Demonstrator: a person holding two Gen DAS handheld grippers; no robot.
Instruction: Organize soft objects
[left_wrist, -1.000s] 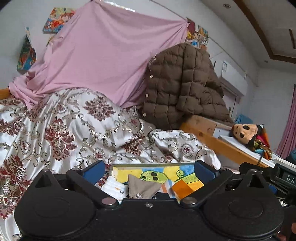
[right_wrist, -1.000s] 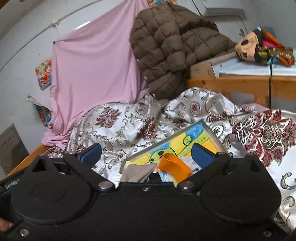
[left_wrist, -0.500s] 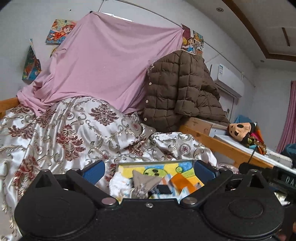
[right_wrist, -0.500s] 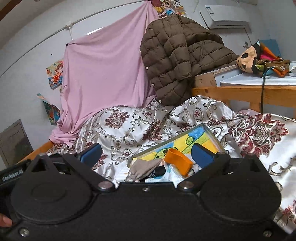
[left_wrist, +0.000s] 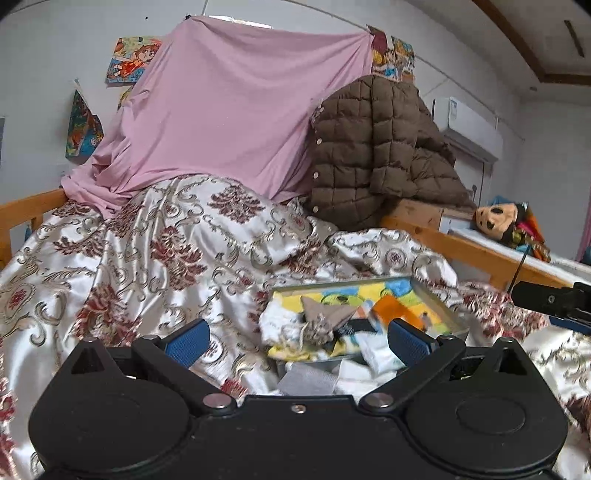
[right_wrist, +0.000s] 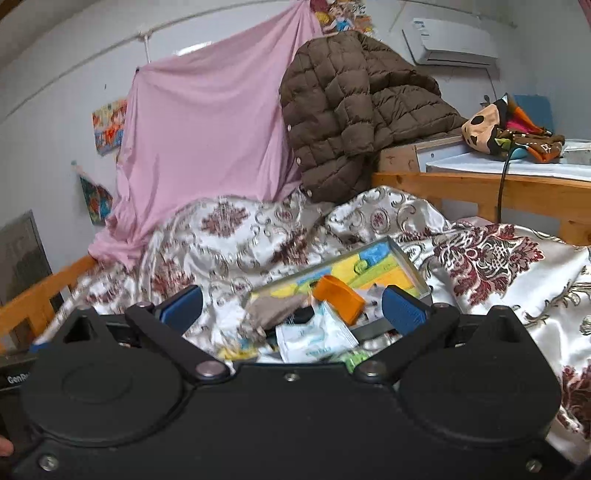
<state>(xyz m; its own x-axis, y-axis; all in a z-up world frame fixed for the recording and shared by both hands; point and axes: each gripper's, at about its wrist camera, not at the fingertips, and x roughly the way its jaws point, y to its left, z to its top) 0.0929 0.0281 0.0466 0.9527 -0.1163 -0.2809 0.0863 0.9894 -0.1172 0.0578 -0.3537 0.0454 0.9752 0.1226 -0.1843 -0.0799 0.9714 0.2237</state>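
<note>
A shallow box with a bright cartoon lining (left_wrist: 428, 295) lies on the patterned bedspread, heaped with small soft items: a beige cloth (left_wrist: 325, 314), an orange piece (left_wrist: 395, 308), white packets (left_wrist: 373, 354). It also shows in the right wrist view (right_wrist: 406, 262), with the orange piece (right_wrist: 341, 295) and a white packet (right_wrist: 314, 338). My left gripper (left_wrist: 297, 338) is open and empty, just short of the box. My right gripper (right_wrist: 291, 304) is open and empty over the near end of the heap.
A satin floral bedspread (left_wrist: 166, 251) covers the bed. A pink sheet (left_wrist: 229, 114) hangs behind, with a brown quilted jacket (left_wrist: 380, 147) beside it. A wooden rail (right_wrist: 480, 192) and a shelf with a plush toy (right_wrist: 484, 129) stand on the right.
Both grippers have pulled back and tilted, so the box and more of its heap now show farther ahead. Both stay open and empty.
</note>
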